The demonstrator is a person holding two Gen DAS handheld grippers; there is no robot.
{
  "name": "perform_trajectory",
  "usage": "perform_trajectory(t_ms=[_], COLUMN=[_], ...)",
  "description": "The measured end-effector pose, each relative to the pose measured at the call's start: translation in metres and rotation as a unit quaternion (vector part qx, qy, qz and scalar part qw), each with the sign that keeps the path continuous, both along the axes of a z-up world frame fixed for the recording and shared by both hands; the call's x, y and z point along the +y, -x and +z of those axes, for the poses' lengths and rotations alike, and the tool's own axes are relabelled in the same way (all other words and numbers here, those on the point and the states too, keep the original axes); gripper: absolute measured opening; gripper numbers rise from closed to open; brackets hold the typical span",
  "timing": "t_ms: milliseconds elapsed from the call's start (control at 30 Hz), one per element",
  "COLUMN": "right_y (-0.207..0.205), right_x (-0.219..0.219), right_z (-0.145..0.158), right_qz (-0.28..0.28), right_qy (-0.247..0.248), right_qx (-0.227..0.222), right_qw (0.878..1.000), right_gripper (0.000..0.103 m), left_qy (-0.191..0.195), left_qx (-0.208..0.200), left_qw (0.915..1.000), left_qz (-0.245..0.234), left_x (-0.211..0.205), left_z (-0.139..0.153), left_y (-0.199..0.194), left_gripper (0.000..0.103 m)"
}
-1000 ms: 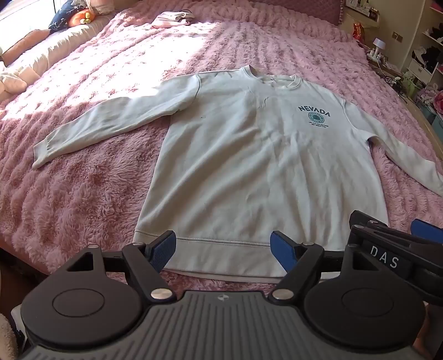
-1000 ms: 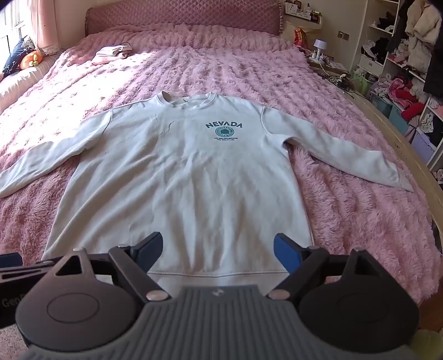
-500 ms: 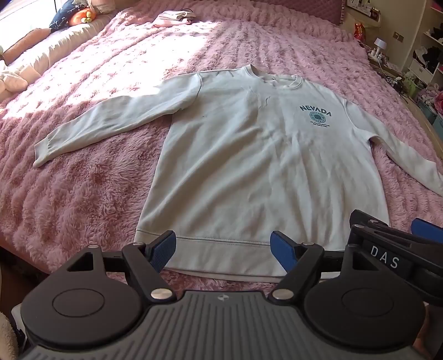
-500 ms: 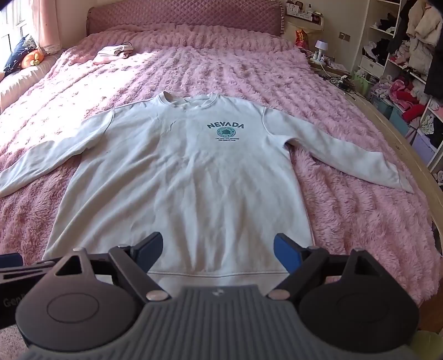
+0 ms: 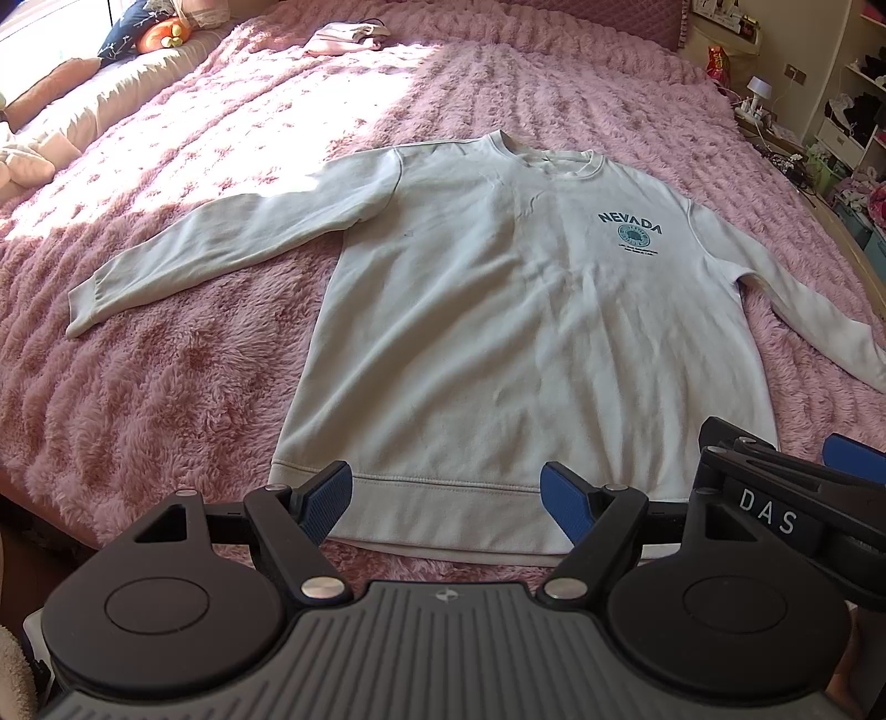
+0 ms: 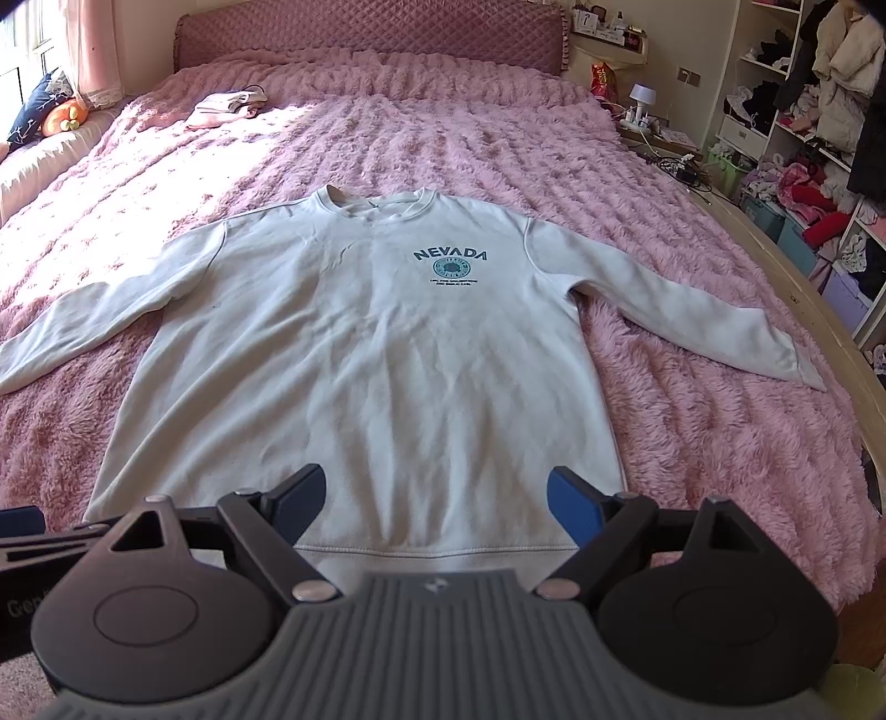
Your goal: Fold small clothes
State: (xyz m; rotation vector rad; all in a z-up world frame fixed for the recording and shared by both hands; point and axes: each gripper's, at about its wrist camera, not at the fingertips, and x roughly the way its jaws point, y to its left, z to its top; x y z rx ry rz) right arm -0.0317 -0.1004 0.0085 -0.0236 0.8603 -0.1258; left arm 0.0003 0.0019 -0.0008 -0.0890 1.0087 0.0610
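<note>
pink fluffy bedspread point(image 5: 166, 387) covers a wide bed, with a quilted pink headboard point(image 6: 376, 39) at the far end and open shelves of clothes point(image 6: 819, 111) along the right wall. a white sweatshirt point(image 5: 526, 332) lies flat and face up on the bedspread, collar toward the headboard and hem toward the bed's near edge. its green "nevada" print point(image 6: 451, 263) sits on the chest, offset toward the right sleeve. both sleeves are spread outward and slanted toward the near edge: the left sleeve point(image 5: 221, 243) ends in a cuff well apart from the body, and the right sleeve point(image 6: 681, 310) reaches toward the bed's right edge. sunlight falls across the far left part of the bedspread. a small pink folded garment point(image 6: 224, 105) rests near the bed's far left corner, and cushions point(image 5: 144, 33) lie on a bench beside the bed's left edge. a small lamp point(image 6: 642, 97) stands beyond the far right corner.

left gripper point(image 5: 446, 498): blue-padded fingers spread wide, hovering over the left half of the hem, holding nothing. right gripper point(image 6: 434, 498): fingers likewise spread wide above the right half of the hem, holding nothing; its black body is also seen just beside the left one, at the right of the left wrist view. whether either gripper touches the fabric cannot be told.
</note>
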Motion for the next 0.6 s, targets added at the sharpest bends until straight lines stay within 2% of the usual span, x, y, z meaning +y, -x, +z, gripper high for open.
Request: perform_trajectory(t_ms=[600], right_y=[0.0018], right_x=[0.0003], right_z=[0.0026], right_qz=[0.000], right_qy=[0.003], right_qx=[-0.004], right_qw=[1.000], right_gripper=[0.083], left_qy=[-0.001], left_qx=[-0.003], left_qw=[1.0000], left_qz=[-0.001], left_x=[-0.0002], left_z=[0.0031], left_y=[0.0012], left_gripper=[0.091])
